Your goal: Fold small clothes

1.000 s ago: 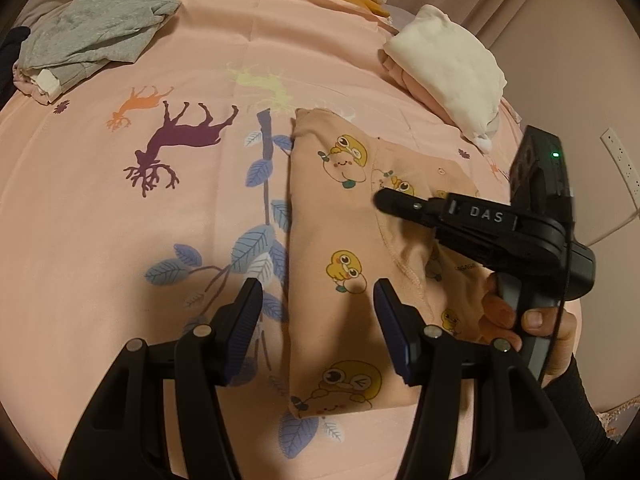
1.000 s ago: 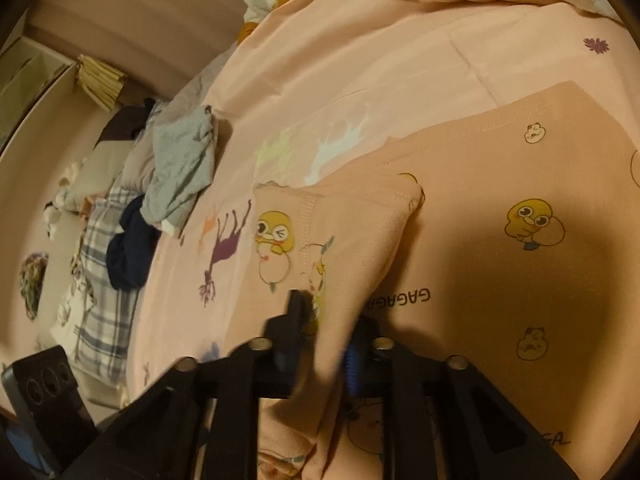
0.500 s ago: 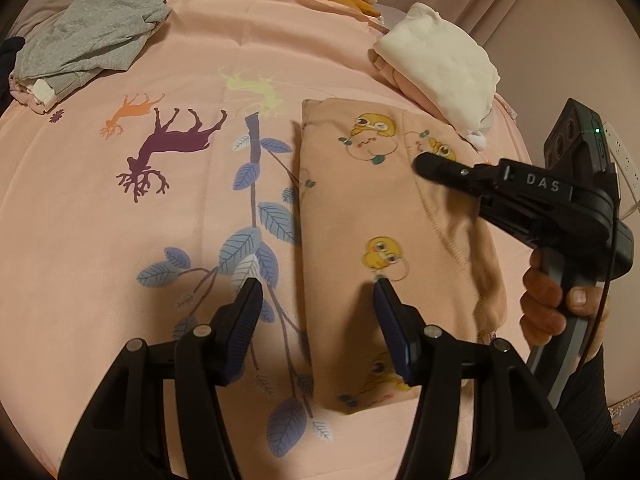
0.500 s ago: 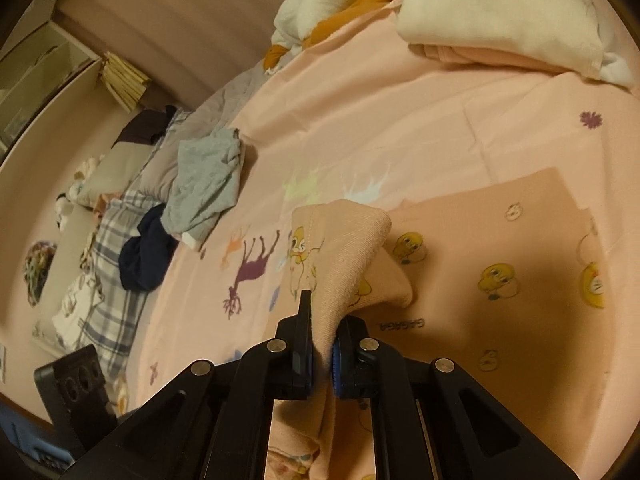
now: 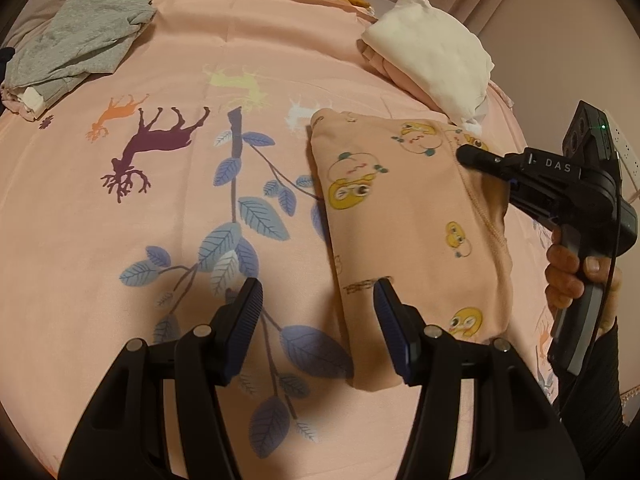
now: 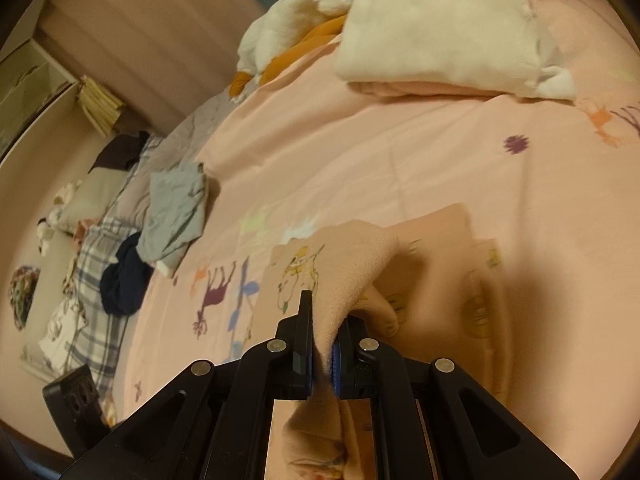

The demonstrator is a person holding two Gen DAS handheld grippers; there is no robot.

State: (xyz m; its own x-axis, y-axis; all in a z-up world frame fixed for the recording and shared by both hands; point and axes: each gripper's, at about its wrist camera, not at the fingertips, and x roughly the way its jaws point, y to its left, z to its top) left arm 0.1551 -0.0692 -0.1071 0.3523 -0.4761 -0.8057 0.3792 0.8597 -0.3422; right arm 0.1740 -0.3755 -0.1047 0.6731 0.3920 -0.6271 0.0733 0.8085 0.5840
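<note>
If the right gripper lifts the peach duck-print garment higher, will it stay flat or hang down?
Probably hang: the cloth already droops from the right gripper in soft folds. The peach garment looks thin and light. It may slide on the smooth bedsheet.

Left gripper (image 5: 318, 308) held low w/ jaws spread wide, nothing gripped betw. them, right gripper (image 6: 322, 354) clamped tight on a fold of peach garment (image 5: 404, 216), its handle gripped by a bare hand (image 5: 576, 276), dark sleeve at wrist.
</note>
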